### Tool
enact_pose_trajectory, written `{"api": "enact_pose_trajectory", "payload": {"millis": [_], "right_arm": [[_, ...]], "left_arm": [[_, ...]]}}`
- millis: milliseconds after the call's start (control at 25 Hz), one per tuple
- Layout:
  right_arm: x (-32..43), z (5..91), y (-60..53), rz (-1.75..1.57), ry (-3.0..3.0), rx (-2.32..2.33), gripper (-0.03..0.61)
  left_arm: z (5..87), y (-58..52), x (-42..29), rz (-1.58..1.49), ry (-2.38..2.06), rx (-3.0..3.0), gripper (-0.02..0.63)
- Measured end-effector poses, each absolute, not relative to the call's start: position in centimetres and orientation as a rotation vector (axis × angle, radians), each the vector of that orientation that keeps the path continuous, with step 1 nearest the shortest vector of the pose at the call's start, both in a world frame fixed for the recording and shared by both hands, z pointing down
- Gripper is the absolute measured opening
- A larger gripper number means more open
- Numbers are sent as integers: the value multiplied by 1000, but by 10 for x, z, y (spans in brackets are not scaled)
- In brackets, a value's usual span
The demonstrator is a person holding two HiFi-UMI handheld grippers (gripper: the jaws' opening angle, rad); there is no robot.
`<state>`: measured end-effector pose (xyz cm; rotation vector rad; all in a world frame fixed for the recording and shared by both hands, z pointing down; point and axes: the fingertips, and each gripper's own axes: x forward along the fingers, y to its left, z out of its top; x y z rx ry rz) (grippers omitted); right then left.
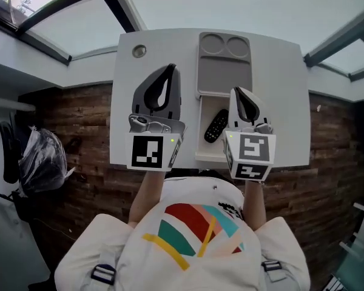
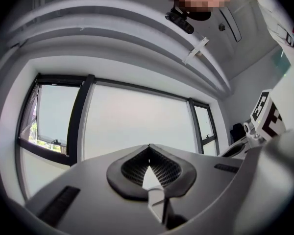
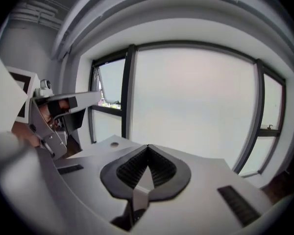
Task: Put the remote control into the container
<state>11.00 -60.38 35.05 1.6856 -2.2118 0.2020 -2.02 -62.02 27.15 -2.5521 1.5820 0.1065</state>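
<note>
Nothing legible shows anywhere (small dark print on the person's shirt [image 1: 194, 238] is too tiny to read).

It is bright in here. Daylight comes through the big windows [image 3: 196, 106] on the far side, and most of the glass glows plain white. The white table [image 1: 279, 96] is lit evenly, with only faint, soft shadows. The wood floor [image 1: 79, 114] looks darker. Both gripper views bend the room round like a fishbowl, with black corners. Up close, the left gripper [image 2: 149, 148] and right gripper [image 3: 148, 147] look a bit fuzzy.
</note>
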Motion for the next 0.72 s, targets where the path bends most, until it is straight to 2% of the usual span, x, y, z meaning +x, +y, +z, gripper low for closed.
{"api": "enact_pose_trajectory", "payload": {"millis": [360,720], "right_arm": [[136,209,-571,-79,-2533,1954,0],[122,188,-555,-158,-2596,1942,1]], "left_arm": [[200,-592,-20,197,1529,-2415,8],[173,-576,-38,232,1554,-2338,8]]}}
